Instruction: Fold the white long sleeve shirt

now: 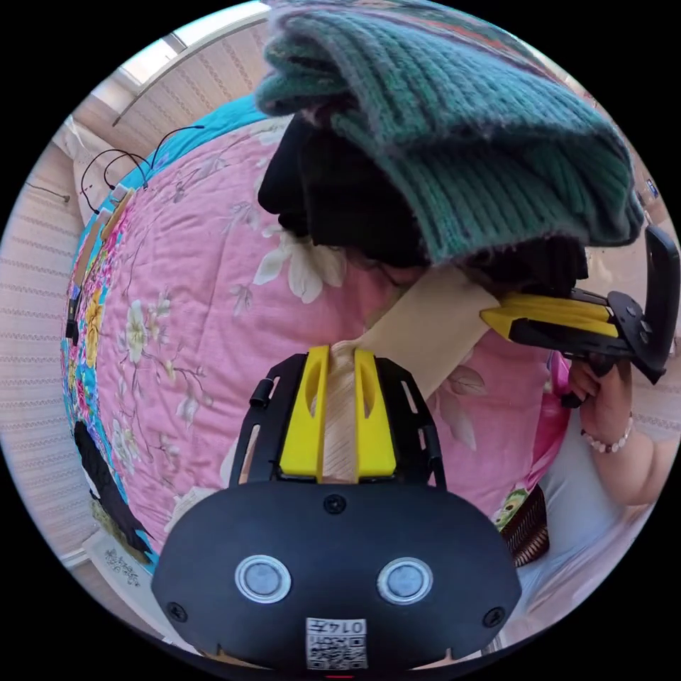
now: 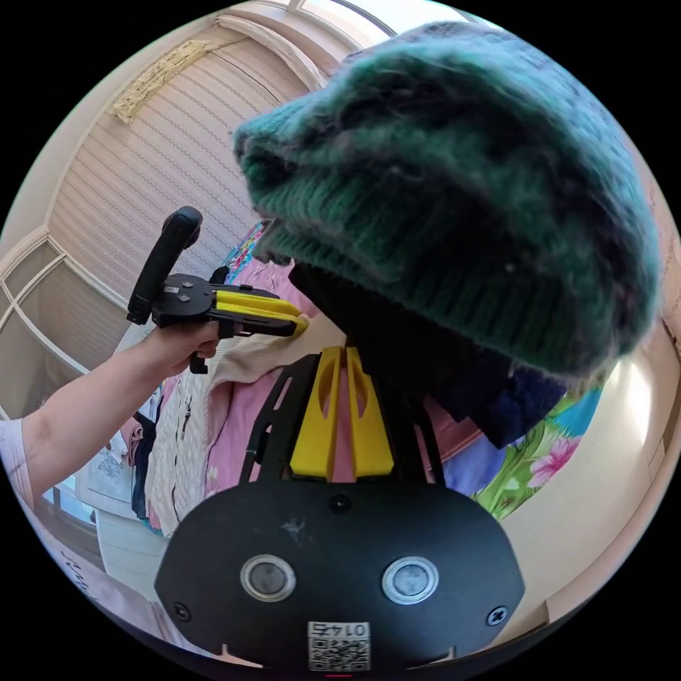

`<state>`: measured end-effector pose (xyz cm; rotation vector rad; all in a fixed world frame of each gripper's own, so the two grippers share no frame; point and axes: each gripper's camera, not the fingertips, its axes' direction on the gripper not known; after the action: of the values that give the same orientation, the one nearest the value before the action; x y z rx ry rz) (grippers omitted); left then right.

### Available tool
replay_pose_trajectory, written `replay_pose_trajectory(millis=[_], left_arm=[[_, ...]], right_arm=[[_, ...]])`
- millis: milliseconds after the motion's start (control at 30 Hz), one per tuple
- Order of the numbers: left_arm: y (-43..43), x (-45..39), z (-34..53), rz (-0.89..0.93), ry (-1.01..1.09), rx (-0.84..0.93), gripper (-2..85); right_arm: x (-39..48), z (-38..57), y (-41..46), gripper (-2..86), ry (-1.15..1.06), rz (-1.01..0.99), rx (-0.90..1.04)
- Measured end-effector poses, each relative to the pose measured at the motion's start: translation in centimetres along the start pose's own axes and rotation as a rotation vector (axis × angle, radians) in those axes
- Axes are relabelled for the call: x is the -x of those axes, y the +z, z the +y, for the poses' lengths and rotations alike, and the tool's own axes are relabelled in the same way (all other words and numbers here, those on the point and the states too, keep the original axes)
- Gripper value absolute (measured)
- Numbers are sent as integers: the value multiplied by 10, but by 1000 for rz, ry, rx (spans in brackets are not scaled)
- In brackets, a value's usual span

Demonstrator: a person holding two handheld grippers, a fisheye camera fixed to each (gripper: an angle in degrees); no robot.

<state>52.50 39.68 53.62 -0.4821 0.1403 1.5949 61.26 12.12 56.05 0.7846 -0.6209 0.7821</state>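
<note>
The white long sleeve shirt (image 1: 433, 323) actually reads more cream than white here, a smooth flat fabric stretched out over a pink floral quilted bedspread (image 1: 191, 298), with most of it buried under a pile of folded clothes. That pile is topped by a chunky green ribbed knit sweater (image 1: 461, 120) with a black knit garment (image 1: 340, 206) under it. In the left gripper view, the left gripper (image 1: 339, 418) has a strip of the cream fabric pinched between its yellow jaws, which are nearly closed with just the cloth between them. Over on the right of that view the right gripper (image 1: 496, 316) comes in sideways, held by a hand (image 1: 603, 397) wearing a beaded bracelet (image 1: 610, 443), and its yellow jaws are pressed together on the edge of the same cream shirt. The right gripper view gives the opposite angle: the right gripper (image 2: 346, 362) pokes in right below the black garment, jaws close together, but I can't really tell from here what's between them. It also shows the left gripper (image 2: 301, 325) with a bare forearm (image 2: 78, 418) behind it, jaws clamped on the cream fabric. Only this view has the striped wall (image 2: 163, 163) and the window frames (image 2: 42, 305), and the left one has some black cables (image 1: 120, 163) at the bed's far end.
</note>
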Motion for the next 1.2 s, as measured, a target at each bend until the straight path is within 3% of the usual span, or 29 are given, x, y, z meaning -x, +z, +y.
replay_pose_trajectory(millis=[167, 467, 667, 800, 933, 1100, 1200], left_arm=[[-18, -1, -25, -10, -66, -218, -5], [11, 15, -58, 53, -126, -120, 34], [-40, 44, -12, 41, -157, -232, 51], [-49, 70, 39, -115, -231, -151, 51], [-29, 88, 68, -61, -303, -29, 57], [6, 84, 75, -147, -267, 141, 3], [0, 84, 77, -161, -260, 81, -7]], right_arm=[[-21, 0, -21, -3, 41, 33, -106], [-38, -3, -21, -4, 85, 107, -154], [-43, 2, -23, -4, 101, 90, -166], [-41, 7, -21, -4, 112, 81, -174], [-35, 16, -16, -4, 127, 80, -188], [-25, 25, -9, -3, 138, 71, -193], [-16, 31, -3, -3, 138, 71, -188]])
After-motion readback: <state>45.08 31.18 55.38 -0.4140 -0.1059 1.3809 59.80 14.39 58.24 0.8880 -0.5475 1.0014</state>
